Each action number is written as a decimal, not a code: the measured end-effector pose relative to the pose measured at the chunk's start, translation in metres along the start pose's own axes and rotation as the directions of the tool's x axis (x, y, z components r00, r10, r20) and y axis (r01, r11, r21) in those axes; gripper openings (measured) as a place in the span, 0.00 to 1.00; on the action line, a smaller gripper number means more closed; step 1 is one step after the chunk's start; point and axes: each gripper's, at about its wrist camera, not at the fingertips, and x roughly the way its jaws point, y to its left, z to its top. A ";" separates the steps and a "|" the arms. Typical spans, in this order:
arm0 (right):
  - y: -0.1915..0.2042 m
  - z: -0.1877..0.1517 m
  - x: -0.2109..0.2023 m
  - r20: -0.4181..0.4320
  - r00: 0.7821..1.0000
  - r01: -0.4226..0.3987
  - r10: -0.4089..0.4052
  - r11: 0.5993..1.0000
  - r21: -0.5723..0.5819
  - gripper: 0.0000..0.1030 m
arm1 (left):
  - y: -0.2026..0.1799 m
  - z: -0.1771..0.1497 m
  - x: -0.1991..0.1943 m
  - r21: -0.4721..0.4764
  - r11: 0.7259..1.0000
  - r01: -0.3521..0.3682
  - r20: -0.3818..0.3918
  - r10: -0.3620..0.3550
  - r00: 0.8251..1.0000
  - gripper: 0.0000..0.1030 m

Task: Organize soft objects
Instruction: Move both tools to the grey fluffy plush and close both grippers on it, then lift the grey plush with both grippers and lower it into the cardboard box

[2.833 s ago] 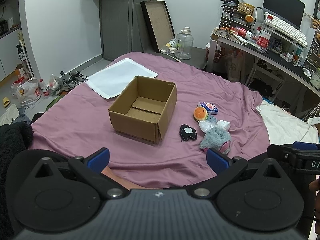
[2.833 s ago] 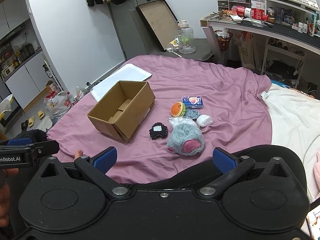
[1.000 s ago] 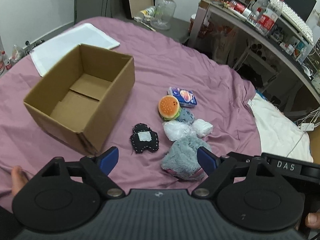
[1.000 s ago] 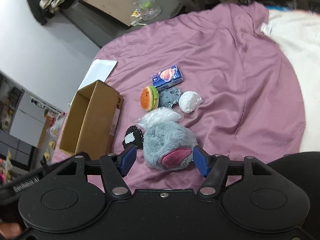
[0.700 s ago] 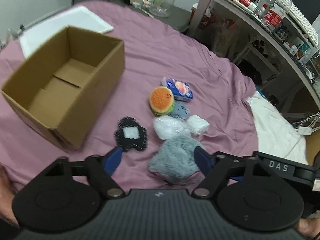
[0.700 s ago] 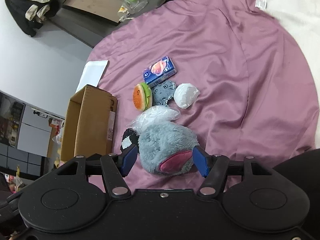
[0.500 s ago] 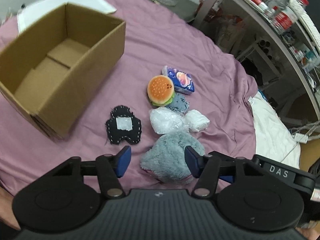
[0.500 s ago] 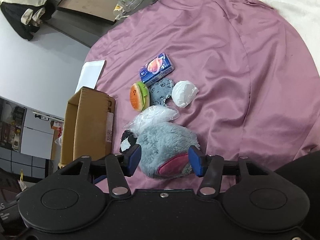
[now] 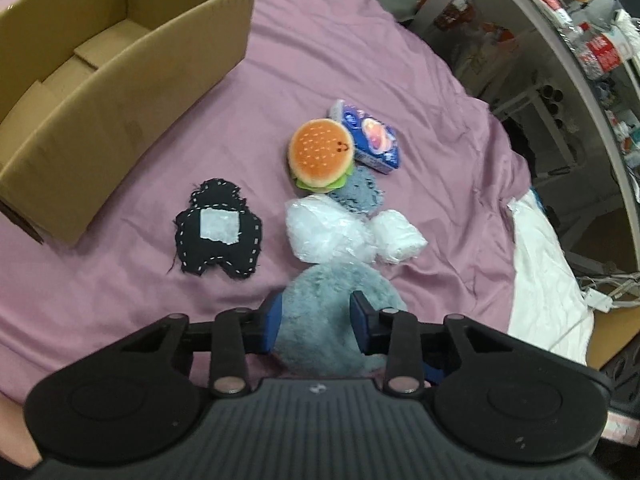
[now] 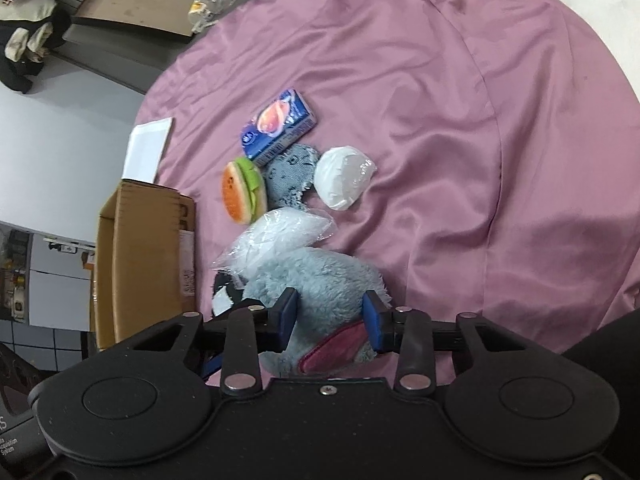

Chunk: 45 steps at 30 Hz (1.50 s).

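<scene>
Pinching the grey plush toy (image 9: 336,300) from both sides, the left gripper (image 9: 316,318) sits low in the centre of the left wrist view, its blue pads sunk into the fur with the jaws drawn in around the toy's body. In the right wrist view the right gripper (image 10: 330,316) does the same at lower centre: its pads press into the fluffy grey sides of the same toy (image 10: 320,280), whose pink patch shows just below the pads.

The toy lies on the purple bedsheet (image 9: 360,60), which fills most of both frames. Just above it in the left wrist view lies a crinkled clear plastic bag (image 9: 324,232), touching the toy's upper edge, with a white wrapped bundle (image 9: 400,236) at its right. Higher, near the frame's centre, a burger plush (image 9: 322,156) rests against a small grey-blue fabric piece (image 9: 360,194), and a blue packet (image 9: 368,136) touches the burger's upper right side. To the left of the bag, apart from it, a black stitched patch with a white square (image 9: 218,232) lies flat on the sheet.

An open cardboard box (image 9: 120,92) takes up the upper left of the left wrist view, and what shows of its inside holds nothing. A cluttered desk (image 9: 580,40) curves along the right edge.
</scene>
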 end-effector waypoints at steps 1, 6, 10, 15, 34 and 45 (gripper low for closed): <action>0.001 0.000 0.002 -0.001 1.000 0.009 -0.009 1.000 -0.001 0.35 | 0.001 0.000 0.003 -0.004 1.000 -0.004 -0.003 0.004 1.000 0.35; 0.002 -0.002 0.007 -0.001 1.000 0.026 -0.026 1.000 -0.006 0.29 | 0.005 0.003 0.013 -0.011 1.000 0.014 -0.029 -0.015 0.999 0.25; 0.008 -0.003 0.006 0.016 0.999 0.035 -0.035 0.999 -0.027 0.25 | -0.003 0.008 0.009 0.046 0.999 0.005 -0.031 -0.004 1.000 0.18; 0.016 -0.007 -0.004 0.054 0.998 0.029 -0.027 0.999 -0.036 0.22 | -0.011 0.011 -0.007 0.112 0.994 0.009 0.004 -0.009 1.000 0.13; 0.065 -0.016 -0.049 0.174 0.985 -0.001 0.013 0.998 -0.070 0.21 | -0.023 0.032 -0.070 0.287 0.955 0.080 0.083 -0.108 0.991 0.10; 0.106 -0.015 -0.064 0.202 0.978 -0.022 0.042 0.995 -0.099 0.21 | -0.012 0.050 -0.109 0.346 0.931 0.119 0.148 -0.180 0.972 0.10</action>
